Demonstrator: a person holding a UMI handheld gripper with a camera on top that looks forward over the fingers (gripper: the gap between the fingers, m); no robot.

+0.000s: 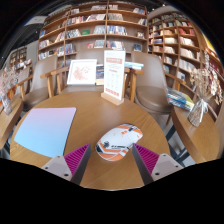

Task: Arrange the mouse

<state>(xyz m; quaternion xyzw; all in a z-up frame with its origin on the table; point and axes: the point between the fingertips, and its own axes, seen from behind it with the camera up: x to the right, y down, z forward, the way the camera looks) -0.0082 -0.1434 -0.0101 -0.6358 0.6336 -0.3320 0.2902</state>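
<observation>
A white and orange computer mouse [119, 141] lies on a round wooden table [95, 108]. It sits between my two fingertips, with a gap at either side, resting on the table. My gripper [112, 153] is open, its magenta pads [76, 156] flanking the mouse. A light blue mouse pad [45, 130] lies on the table to the left of the mouse, beyond my left finger.
A standing sign card [114, 77] and a framed card [82, 72] stand at the table's far side. Wooden chairs [55, 80] and tall bookshelves [100, 25] lie beyond. A book display [190, 105] is to the right.
</observation>
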